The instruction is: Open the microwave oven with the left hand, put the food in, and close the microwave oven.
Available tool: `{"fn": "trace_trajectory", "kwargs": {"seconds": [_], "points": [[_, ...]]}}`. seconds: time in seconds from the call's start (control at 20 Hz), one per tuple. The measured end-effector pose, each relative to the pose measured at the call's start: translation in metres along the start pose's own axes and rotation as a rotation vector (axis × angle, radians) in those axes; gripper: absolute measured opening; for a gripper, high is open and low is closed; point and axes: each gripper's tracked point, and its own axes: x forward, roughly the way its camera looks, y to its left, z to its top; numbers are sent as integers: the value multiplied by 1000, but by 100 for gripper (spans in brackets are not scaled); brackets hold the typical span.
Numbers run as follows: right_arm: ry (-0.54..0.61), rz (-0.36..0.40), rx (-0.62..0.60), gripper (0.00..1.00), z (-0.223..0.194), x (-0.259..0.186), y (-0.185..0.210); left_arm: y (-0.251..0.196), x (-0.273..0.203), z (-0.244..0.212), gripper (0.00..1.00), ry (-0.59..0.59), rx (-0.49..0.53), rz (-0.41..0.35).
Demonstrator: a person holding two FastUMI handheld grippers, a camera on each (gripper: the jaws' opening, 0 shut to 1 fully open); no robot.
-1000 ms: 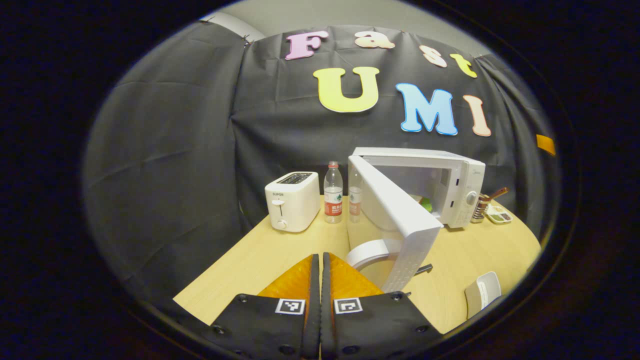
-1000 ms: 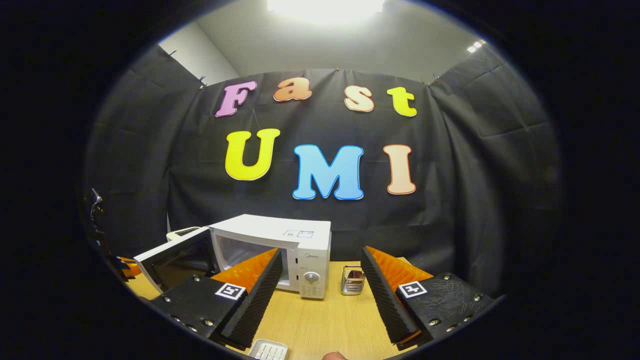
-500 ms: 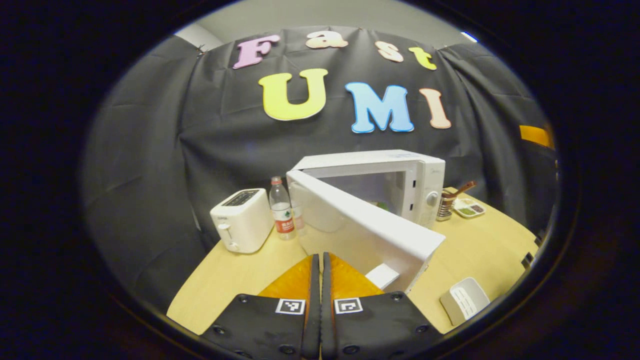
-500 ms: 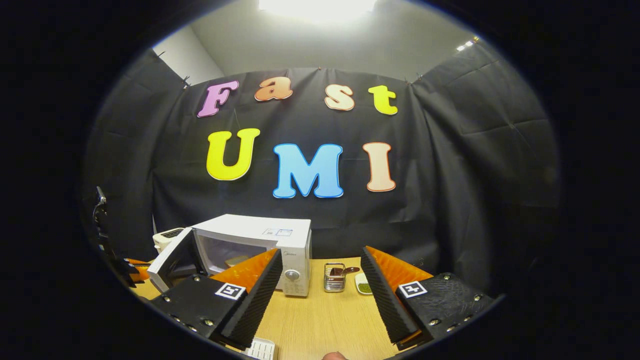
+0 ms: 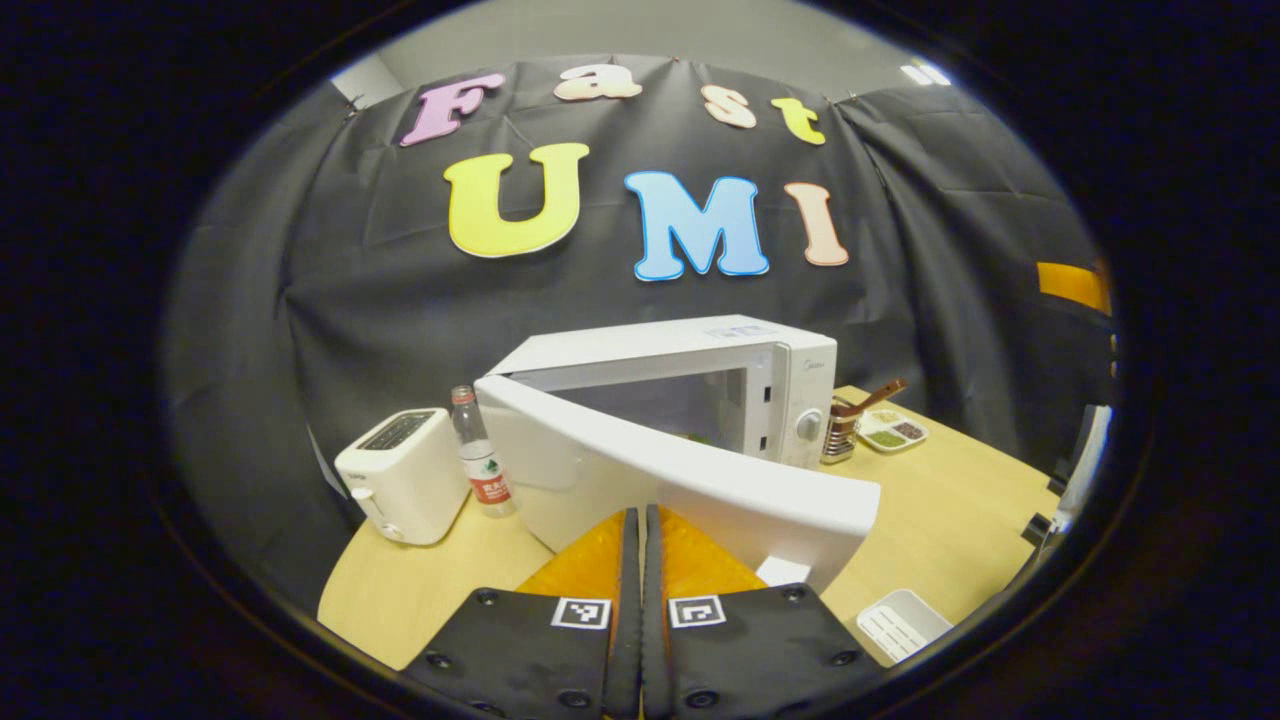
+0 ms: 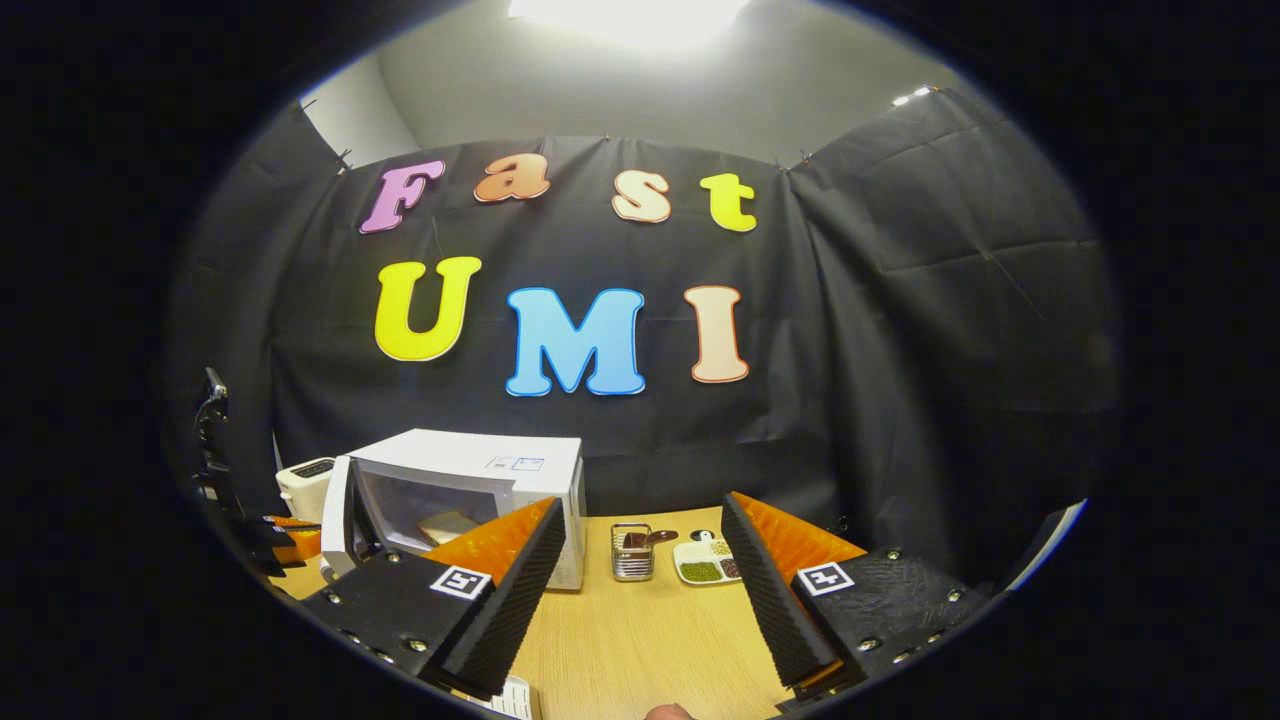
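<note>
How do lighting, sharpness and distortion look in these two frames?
Left gripper view: even light, sharp; fisheye bows the microwave door and table edge. Right gripper view: ceiling light blown out at top, microwave small but sharp, no motion blur.

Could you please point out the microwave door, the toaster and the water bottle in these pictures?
microwave door [image 5: 700, 490]: left gripper view, on its white outer face, half open.
toaster [image 5: 400, 485]: left gripper view, on its white front side.
water bottle [image 5: 482, 470]: left gripper view, on its body above the red label.
</note>
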Motion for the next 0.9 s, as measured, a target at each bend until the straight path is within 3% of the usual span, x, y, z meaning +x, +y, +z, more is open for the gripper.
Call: {"fn": "trace_trajectory", "kwargs": {"seconds": [0.4, 0.9], "points": [[18, -82, 12, 96, -7, 4, -10, -20, 42, 10, 7, 0, 8, -88], [31, -108, 5, 96, -8, 16, 1, -20, 96, 34, 7, -33, -19, -117]]}}
